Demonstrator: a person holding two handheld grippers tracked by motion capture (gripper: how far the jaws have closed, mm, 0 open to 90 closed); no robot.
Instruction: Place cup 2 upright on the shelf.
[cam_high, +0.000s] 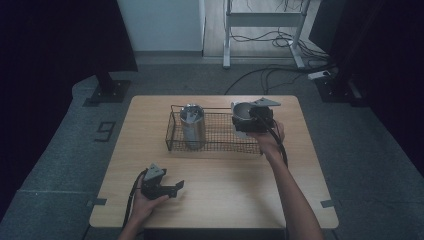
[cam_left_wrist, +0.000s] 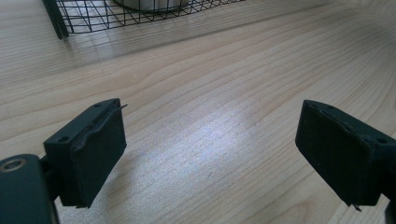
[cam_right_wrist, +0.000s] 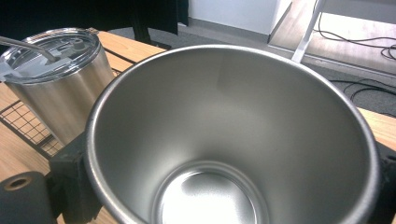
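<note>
Nearest the person, the left gripper (cam_high: 170, 189) rests low over the wooden table (cam_high: 215, 200) at its front left, jaws spread wide with nothing but bare tabletop between them. Farther back, the right gripper (cam_high: 248, 121) has its jaws clamped on the outside of an open, empty steel tumbler (cam_right_wrist: 233, 140), held at the right end of the wire basket (cam_high: 216, 146). A lidded steel tumbler (cam_high: 192, 125) stands upright in the basket's left part

Left tongs (cam_high: 172, 189) agape; right tongs (cam_high: 248, 121) clamped, arm outstretched.
</note>
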